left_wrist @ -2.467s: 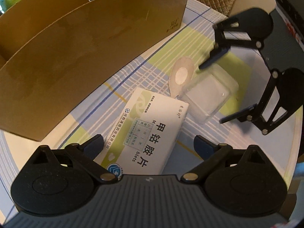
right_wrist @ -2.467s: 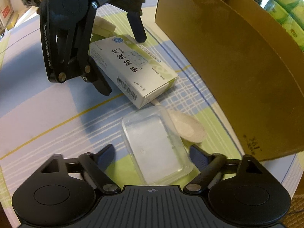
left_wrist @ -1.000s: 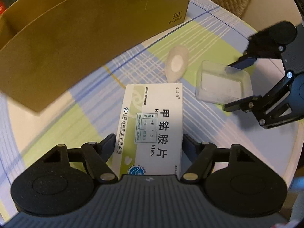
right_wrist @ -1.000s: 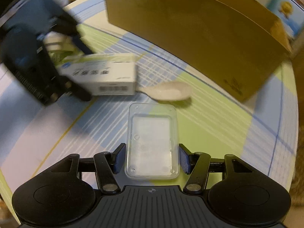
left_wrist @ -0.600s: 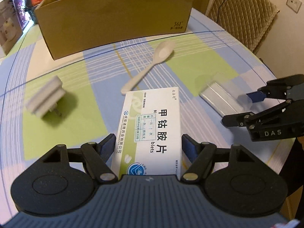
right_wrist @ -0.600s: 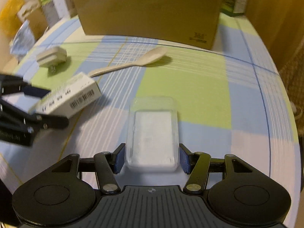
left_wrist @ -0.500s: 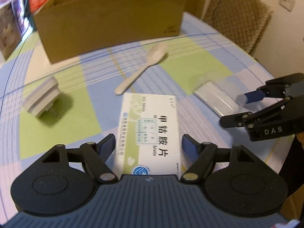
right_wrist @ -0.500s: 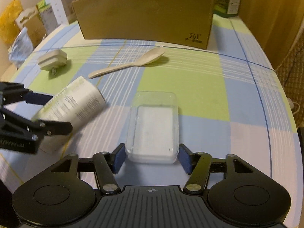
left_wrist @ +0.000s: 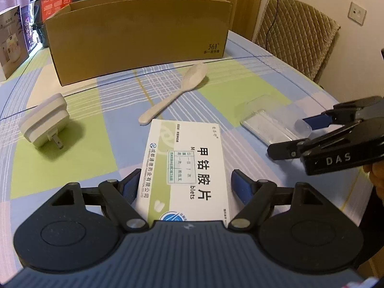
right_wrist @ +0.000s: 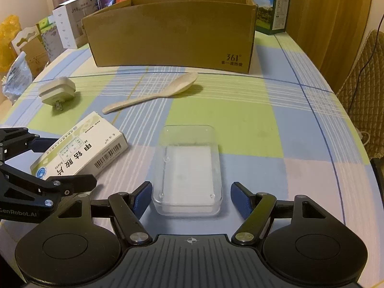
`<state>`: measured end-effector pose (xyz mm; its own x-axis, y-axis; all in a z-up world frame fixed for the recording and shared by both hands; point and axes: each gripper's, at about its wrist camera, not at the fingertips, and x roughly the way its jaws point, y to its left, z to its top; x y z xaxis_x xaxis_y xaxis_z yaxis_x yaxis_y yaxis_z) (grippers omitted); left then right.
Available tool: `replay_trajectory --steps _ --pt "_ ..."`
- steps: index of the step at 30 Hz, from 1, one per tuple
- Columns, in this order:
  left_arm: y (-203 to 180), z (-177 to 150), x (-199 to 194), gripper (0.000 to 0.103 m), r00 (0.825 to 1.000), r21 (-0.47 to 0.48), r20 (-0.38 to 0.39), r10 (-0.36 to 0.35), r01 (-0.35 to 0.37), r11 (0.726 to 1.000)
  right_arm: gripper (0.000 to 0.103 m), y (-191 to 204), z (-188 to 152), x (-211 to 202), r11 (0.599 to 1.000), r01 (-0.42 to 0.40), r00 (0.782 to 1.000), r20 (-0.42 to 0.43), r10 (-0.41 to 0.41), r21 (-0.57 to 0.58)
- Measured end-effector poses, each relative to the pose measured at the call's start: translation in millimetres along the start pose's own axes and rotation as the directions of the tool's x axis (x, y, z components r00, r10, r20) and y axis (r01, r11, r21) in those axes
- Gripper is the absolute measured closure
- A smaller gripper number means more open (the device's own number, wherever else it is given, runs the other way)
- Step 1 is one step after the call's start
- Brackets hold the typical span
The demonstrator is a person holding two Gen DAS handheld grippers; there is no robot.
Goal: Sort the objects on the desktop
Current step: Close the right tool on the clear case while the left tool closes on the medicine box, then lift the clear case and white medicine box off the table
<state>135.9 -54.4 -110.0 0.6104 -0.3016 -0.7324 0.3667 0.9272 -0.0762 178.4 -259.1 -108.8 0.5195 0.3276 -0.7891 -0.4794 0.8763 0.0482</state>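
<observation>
Seemingly unclamped: medicine box (left_wrist: 186, 170) near end hidden; clear tray (right_wrist: 189, 172) likewise

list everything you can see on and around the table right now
cardboard box: 1, brown, far side of table, open top
spoon: 1, cream, lying before the box
plug adapter: 1, white, left part of table, on its side
medicine box: 1, white and green, between left claw's pads
clear plastic container: 1, transparent, between right claw's pads
tablecloth: 1, blue, green, white check
chair: 1, tan quilted, right of table
packaged goods: several, mixed colours, behind the box
left claw: black, blue pads, open
right claw: black, blue pads, open
</observation>
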Motion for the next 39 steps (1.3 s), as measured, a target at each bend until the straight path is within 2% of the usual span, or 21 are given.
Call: replay_trajectory --steps 15,22,27,39 --pt "1 -1 4 0.033 0.999 -0.009 0.030 0.042 -0.042 0.999 0.034 7 -2 6 0.999 0.046 0.997 0.058 -0.046 0.006" --pt "4 0 5 0.032 0.999 -0.044 0.039 0.031 -0.030 0.999 0.049 9 0 7 0.999 0.046 0.996 0.074 -0.046 -0.003" --pt "3 1 4 0.035 0.998 -0.033 0.037 0.057 -0.056 0.998 0.049 7 0 6 0.999 0.042 0.996 0.073 -0.041 -0.008" --pt "9 2 -7 0.036 0.994 -0.080 0.053 0.098 -0.094 0.992 0.050 11 2 -10 0.998 0.053 0.996 0.077 -0.054 0.018"
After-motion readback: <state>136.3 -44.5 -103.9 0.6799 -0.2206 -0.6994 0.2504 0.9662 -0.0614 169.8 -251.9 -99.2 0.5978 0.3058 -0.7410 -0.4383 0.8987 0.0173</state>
